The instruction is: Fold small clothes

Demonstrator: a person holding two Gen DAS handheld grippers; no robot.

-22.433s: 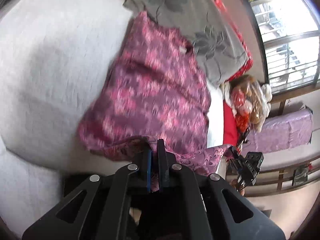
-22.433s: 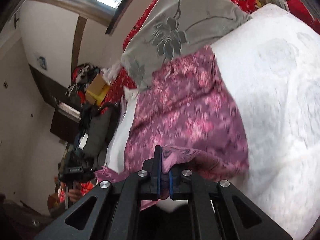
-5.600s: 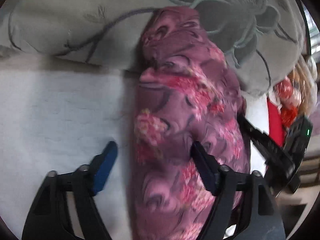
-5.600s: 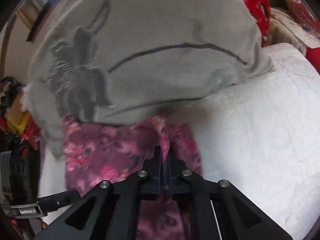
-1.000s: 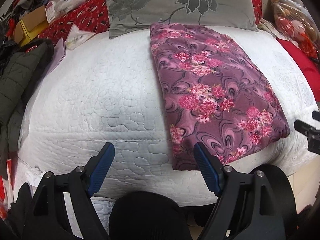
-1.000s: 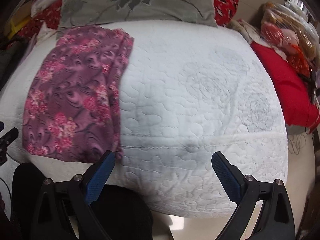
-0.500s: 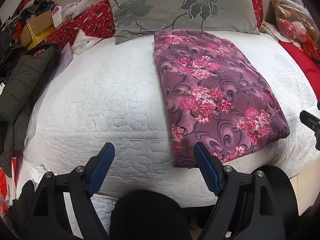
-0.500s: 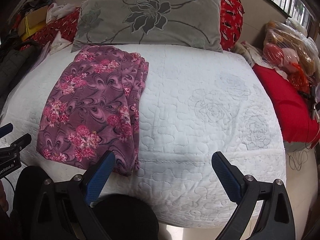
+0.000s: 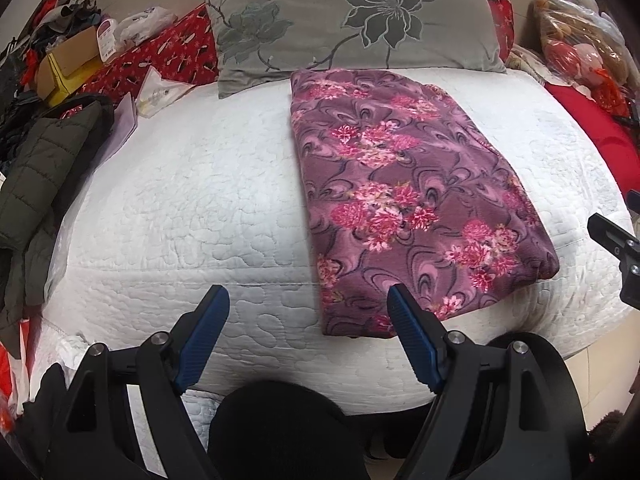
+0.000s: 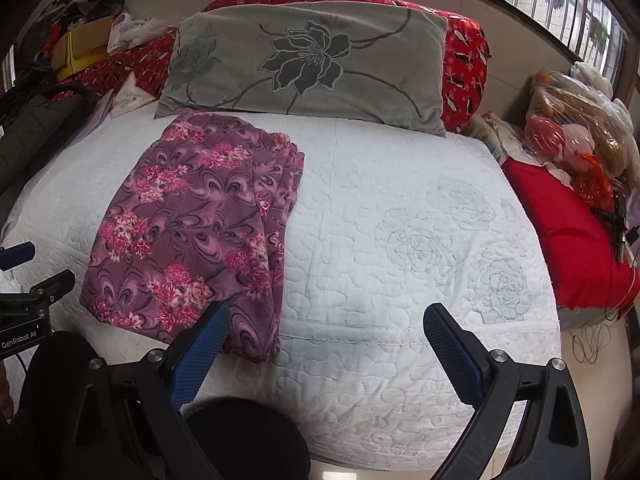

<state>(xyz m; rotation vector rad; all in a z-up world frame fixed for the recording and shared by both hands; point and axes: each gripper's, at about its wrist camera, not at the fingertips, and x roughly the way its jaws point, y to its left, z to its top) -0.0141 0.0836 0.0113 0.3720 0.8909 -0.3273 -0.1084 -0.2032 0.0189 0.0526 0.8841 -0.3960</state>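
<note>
A purple garment with pink flowers [image 9: 404, 196] lies folded into a flat rectangle on the white quilted bed [image 9: 192, 200]; it also shows in the right wrist view [image 10: 192, 224], its layered fold edges toward the bed's middle. My left gripper [image 9: 308, 312] is open and empty, held back over the bed's near edge, just short of the garment's near left corner. My right gripper [image 10: 324, 324] is open and empty, over the near edge, to the right of the garment.
A grey flowered pillow [image 9: 352, 24] lies at the head of the bed against red bedding [image 10: 464, 64]. A dark padded jacket [image 9: 36, 168] and boxes [image 9: 68, 68] are at the left. A red cloth [image 10: 568, 236] and plastic bags [image 10: 580, 132] are at the right.
Both grippers have pulled back a little and tilted up, so more of the pillow and room shows. The folded garment has not moved. Both stay open.
</note>
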